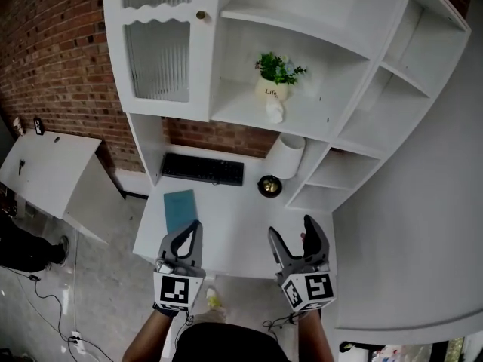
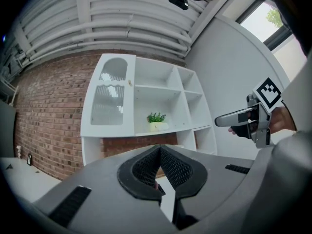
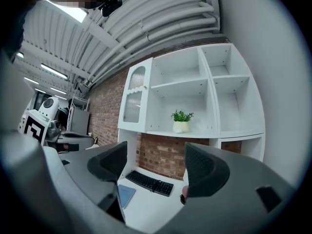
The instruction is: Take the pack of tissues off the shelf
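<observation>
A small white packet, seemingly the pack of tissues (image 1: 275, 111), lies on the middle shelf of the white shelf unit (image 1: 355, 66), just in front of a potted plant (image 1: 276, 75). Both grippers hover low over the desk's front edge, far from the shelf. My left gripper (image 1: 193, 229) is shut with nothing between its pads, and its jaws meet at the tip in the left gripper view (image 2: 159, 150). To its right, my right gripper (image 1: 290, 227) stands open and empty, its pads (image 3: 113, 160) well apart. The plant (image 3: 181, 121) shows ahead of it.
On the white desk (image 1: 241, 225) lie a black keyboard (image 1: 202, 169), a blue notebook (image 1: 179, 210), a dark round bowl (image 1: 269, 185) and a white cylinder (image 1: 287, 155). A ribbed-glass cabinet door (image 1: 157, 47) closes the shelf's left part. A brick wall stands behind.
</observation>
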